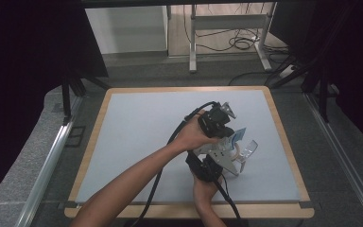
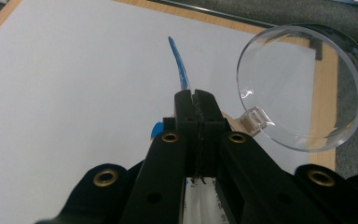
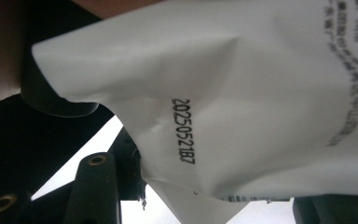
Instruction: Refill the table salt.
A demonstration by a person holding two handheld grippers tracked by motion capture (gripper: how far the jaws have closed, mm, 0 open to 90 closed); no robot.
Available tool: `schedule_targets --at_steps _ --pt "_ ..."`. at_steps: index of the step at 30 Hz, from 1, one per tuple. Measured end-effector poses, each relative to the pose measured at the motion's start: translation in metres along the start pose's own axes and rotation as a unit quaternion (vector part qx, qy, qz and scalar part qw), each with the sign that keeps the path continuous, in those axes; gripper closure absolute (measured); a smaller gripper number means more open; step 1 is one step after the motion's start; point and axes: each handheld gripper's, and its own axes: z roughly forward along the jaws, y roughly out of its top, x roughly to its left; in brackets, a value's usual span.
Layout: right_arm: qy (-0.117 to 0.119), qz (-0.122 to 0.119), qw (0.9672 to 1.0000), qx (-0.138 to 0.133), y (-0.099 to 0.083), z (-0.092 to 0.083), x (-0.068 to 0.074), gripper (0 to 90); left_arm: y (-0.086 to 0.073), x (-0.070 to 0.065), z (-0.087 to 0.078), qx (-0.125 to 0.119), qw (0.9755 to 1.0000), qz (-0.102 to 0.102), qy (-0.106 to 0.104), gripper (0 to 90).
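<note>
A white printed packet (image 3: 261, 107) with a blue edge (image 2: 179, 65) hangs just above the desk (image 1: 137, 142), toward its near right part. The left tongs (image 2: 196, 95) are clenched on its top edge. The right tongs (image 1: 207, 166) sit just below it; I cannot tell their grip. A clear round lid (image 2: 303, 88) lies just beside.

1. The crinkled white plastic packet (image 3: 261, 116) carries black printed digits and a blue edge.
2. The round clear plastic lid (image 2: 303, 88) is colourless.
3. The pale grey table (image 1: 137, 137) has a light wooden border.
</note>
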Motion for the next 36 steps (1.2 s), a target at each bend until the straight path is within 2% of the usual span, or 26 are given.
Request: schedule_targets --at_steps 21,36 --pt "-0.007 -0.013 0.9999 -0.001 0.0018 -0.0005 0.0021 46.0 0.0001 0.0007 -0.0019 0.000 1.0000 0.001 -0.001 90.0" --pt "-0.001 0.009 0.9999 -0.005 0.0017 0.0019 0.0013 46.2 0.0010 0.0002 0.0000 0.004 1.0000 0.004 0.000 90.0"
